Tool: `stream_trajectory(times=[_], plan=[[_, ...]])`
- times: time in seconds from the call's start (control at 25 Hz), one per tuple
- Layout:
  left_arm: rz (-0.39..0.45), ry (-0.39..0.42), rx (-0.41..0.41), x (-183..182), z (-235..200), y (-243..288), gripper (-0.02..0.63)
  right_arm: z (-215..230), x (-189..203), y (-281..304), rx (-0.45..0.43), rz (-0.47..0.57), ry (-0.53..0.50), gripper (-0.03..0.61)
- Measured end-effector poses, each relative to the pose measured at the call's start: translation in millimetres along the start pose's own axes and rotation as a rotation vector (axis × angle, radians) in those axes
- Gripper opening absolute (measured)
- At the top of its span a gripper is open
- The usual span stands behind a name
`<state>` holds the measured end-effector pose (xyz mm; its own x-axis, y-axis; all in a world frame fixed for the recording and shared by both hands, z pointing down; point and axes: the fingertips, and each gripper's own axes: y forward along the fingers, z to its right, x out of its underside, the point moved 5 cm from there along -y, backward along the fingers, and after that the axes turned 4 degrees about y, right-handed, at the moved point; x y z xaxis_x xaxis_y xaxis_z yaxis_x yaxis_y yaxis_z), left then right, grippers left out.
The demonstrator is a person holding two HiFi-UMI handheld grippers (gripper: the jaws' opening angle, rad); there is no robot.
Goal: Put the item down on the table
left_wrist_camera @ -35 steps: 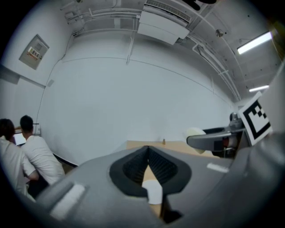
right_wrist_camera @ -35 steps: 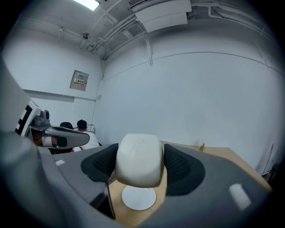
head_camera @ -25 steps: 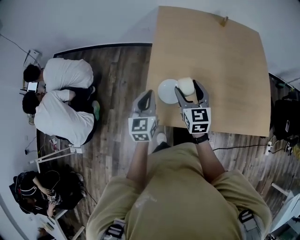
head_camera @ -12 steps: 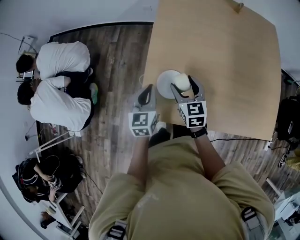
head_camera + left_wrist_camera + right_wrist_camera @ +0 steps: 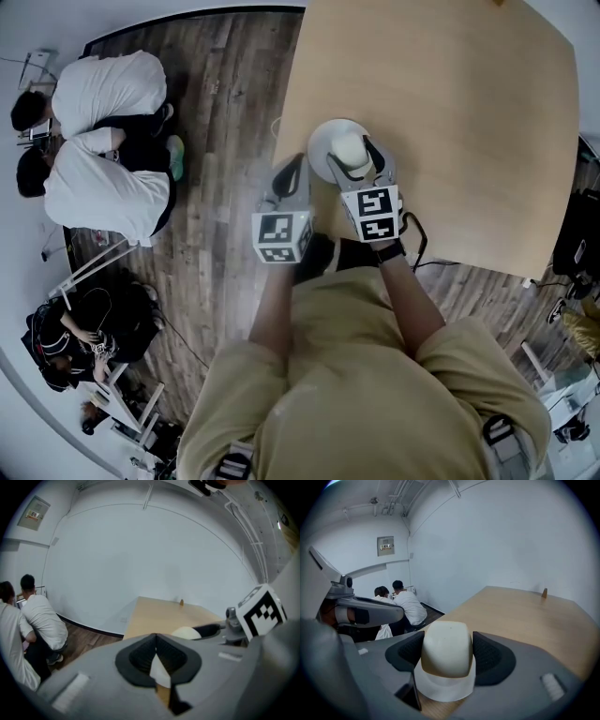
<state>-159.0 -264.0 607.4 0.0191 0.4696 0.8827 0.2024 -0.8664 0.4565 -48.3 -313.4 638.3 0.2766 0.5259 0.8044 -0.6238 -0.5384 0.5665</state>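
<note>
A cream, rounded block-shaped item (image 5: 446,648) sits between the pads of my right gripper (image 5: 447,654), which is shut on it. Directly under it lies a white plate (image 5: 440,688); I cannot tell whether the item touches it. From the head view, the item (image 5: 348,148) hangs over the middle of the plate (image 5: 323,141), near the table's left front corner, with the right gripper (image 5: 353,157) around it. My left gripper (image 5: 289,180) is shut and empty, just left of the plate at the table's edge. In the left gripper view the item (image 5: 186,633) shows past the shut jaws.
The light wooden table (image 5: 469,112) stretches away to the right and far side. A small brown object (image 5: 544,593) stands at its far edge. Two people in white shirts (image 5: 94,141) crouch on the dark wood floor to the left. A cable (image 5: 441,267) hangs below the table's front edge.
My right gripper has carried the item leftward from beside the plate's right rim to over its middle. The left gripper has stayed shut beside it.
</note>
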Motion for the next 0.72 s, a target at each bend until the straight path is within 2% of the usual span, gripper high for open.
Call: stream_trajectory(times=[0.4,0.72], plan=[[-0.044,-0.041,-0.022,25.0,-11.1,9.4,0.002,1.5,29.6,36.4,-0.021,-0.09,-0.034,0.324],[-0.044,-0.025,-0.022,32.3,-13.6,16.7,0.002,-5.0,47.8,49.7,-0.02,-0.15,-0.104,0.325]])
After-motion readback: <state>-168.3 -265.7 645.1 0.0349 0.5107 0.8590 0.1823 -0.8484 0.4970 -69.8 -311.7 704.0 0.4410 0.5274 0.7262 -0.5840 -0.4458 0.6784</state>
